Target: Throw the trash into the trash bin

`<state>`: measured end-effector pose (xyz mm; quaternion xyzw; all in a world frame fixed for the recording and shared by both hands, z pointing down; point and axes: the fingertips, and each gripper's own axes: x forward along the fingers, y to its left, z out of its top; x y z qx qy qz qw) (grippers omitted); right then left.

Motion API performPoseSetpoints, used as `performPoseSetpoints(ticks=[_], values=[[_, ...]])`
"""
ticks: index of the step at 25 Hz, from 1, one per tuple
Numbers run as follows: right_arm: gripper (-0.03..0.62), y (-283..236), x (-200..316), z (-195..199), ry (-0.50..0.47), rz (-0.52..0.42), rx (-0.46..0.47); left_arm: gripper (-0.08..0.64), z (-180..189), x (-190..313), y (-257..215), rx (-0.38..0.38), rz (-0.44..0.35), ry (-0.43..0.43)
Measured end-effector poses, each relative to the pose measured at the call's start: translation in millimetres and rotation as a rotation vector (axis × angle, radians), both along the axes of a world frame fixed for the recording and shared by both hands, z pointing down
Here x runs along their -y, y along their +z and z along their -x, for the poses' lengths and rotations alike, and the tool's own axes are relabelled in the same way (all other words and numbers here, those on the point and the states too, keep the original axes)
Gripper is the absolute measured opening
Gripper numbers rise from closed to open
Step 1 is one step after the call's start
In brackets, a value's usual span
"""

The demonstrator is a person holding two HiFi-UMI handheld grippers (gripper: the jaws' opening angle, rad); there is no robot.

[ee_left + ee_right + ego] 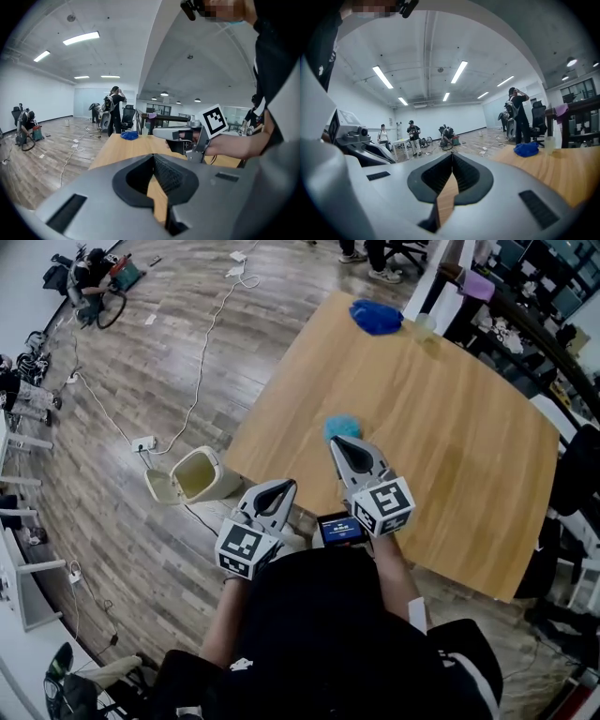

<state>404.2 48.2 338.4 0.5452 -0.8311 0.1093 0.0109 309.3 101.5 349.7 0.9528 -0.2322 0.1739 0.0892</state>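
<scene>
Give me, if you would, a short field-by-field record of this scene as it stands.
table: light wooden table
trash: teal crumpled wad on the table, not held
other item: blue bundle at the table's far end
trash bin: on the floor by the table's corner, lid open
left gripper: shut, empty, near the table's edge
right gripper: shut, empty, over the table, the wad just beyond its tips
task state: wad not yet picked up

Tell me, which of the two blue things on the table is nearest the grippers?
The paler turquoise clump, just beyond the right gripper's tip. The darker blue wad lies at the table's far end.
</scene>
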Motion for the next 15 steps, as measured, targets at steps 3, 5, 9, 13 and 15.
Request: performPoseSetpoints(ticks=[3,5,9,13,15], values=[[-0.002,19.7,4.3,-20.1,0.062,0.045,-0.011,0.005,-8.6,14.1,8.9,0.014,0.029,0.013],[-0.002,34.7,2.6,-33.2,0.091,0.087,-0.041,0.005,-18.1,15.9,12.7,0.016,0.047,0.042],[0.000,85.6,3.1,-49.4,0.104,0.232,-0.105,0.005,-30.3,17.2,27.1,0.057,0.093,0.084],[0.180,166.1,15.2,-62.2,0.087,0.384,-0.194,0.005,-38.9,22.8,65.3,0.088,0.158,0.087],[0.220,200.6,27.9,-67.0,0.071,0.422,-0.241,0.005,-42.2,31.4,89.1,0.102,0.171,0.080]])
